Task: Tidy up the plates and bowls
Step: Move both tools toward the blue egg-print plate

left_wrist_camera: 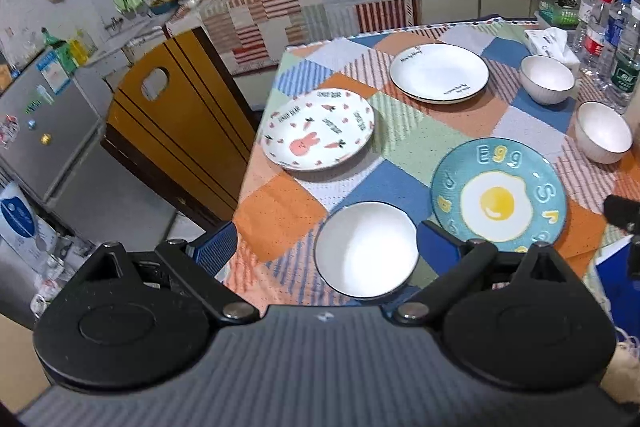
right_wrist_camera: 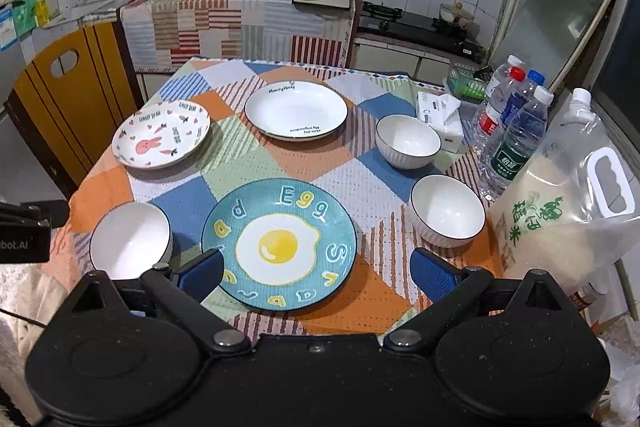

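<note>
Both the left gripper point(left_wrist_camera: 326, 247) and right gripper point(right_wrist_camera: 316, 267) were held spread apart, empty, near the egg plate point(right_wrist_camera: 279, 243) on the table point(right_wrist_camera: 360, 307).

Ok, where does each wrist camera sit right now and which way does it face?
Left wrist: above the table's near-left corner, looking across it; open left gripper straddles a near white bowl.
Right wrist: near edge, centred, facing the counter; open right gripper frames the egg plate; the left gripper's body shows at left.
Shared: egg plate, rabbit plate, white plate, three bowls, bottles.
</note>
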{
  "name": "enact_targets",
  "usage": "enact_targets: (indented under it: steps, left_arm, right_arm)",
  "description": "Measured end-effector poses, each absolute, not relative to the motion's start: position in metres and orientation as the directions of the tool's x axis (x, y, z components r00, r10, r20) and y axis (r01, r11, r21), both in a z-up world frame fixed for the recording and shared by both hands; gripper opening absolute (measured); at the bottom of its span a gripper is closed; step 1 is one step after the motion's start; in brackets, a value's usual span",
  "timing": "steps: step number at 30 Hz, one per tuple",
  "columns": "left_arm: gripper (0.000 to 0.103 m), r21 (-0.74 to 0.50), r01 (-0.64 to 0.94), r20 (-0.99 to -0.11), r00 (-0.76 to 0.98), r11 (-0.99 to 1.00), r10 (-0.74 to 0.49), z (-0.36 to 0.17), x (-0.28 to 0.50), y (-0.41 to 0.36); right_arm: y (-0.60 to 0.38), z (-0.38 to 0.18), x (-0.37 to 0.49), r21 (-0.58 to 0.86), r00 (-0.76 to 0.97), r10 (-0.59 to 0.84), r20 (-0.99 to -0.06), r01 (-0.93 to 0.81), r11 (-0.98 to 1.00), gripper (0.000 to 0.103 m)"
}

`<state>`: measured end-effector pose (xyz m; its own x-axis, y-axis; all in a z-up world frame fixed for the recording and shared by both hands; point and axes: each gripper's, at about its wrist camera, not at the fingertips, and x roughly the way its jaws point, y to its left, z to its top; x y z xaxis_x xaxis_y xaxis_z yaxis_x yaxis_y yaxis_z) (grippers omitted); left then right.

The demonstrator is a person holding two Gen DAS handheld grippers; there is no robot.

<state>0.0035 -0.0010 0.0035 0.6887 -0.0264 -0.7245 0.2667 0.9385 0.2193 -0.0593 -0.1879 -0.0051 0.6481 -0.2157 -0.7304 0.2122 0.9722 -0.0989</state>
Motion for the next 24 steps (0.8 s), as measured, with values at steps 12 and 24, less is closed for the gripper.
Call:
enact_targets:
  steps: [12,24]
  left_arm:
    - [0.097,0.135,0.291,-0.776,0.625,0.947,-0.082,-0.006,0.011,0.003]
    - [0.097,0.126,0.295,-0.78,0.619,0.947,-0.089,-0.009,0.01,0.002]
  right_arm:
    - [-0.194,-0.009,-0.06,-0.11,0.644,-0.242,-0.725,0.239,0.965,0.101]
    - [-0.193,-0.011,-0.061,-0.117,0.635,-0.249,-0.731,0.243,0.963,0.101]
